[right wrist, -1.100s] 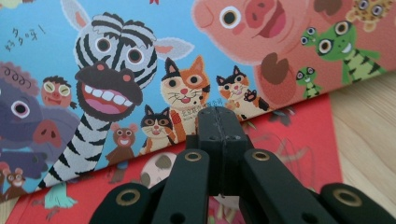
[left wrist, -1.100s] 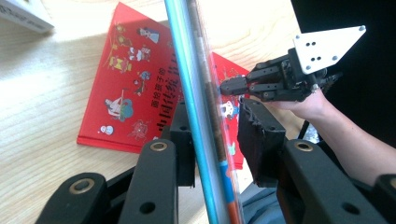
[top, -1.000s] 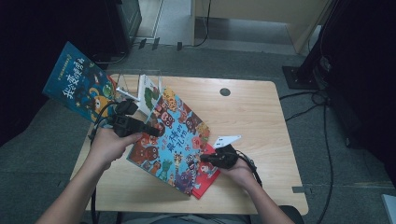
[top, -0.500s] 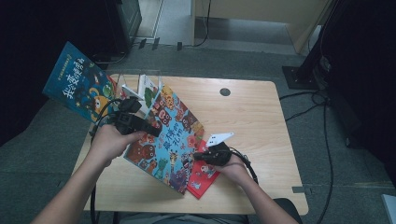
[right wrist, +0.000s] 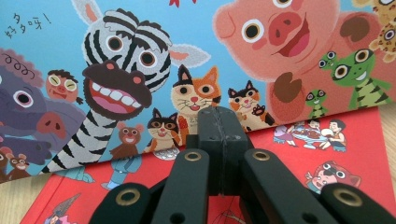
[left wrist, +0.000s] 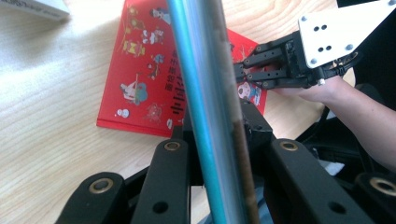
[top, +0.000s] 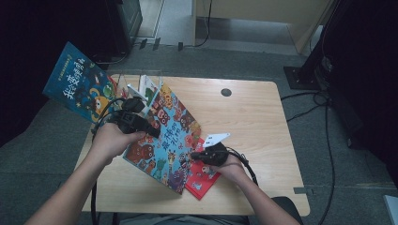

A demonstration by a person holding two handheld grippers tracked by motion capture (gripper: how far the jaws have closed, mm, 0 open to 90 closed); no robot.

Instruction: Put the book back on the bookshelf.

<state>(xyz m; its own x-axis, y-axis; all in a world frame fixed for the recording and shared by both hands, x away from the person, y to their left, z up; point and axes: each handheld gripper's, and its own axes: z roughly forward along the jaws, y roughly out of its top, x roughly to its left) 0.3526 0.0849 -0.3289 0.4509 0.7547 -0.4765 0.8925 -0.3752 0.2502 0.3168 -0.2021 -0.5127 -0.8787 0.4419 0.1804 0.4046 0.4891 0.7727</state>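
Table (top: 263,117): two books are stacked toward its near left. The animal-cover book (top: 164,136) is laid over the second book (top: 202,178), whose near right corner is left uncovered. The left gripper (top: 149,131) is placed at the upper book's left edge; the right gripper (top: 195,155) is set at its right edge, above the lower book. A third book (top: 77,84) is propped beyond the table's far left corner.

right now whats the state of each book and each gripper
blue animal picture book: closed, tilted up off the table, edge clamped in the left gripper
red picture book: closed, flat on the table, partly under the blue one
dark blue book: closed, hanging past the table's left edge
right gripper: jaws shut, tips on the red book
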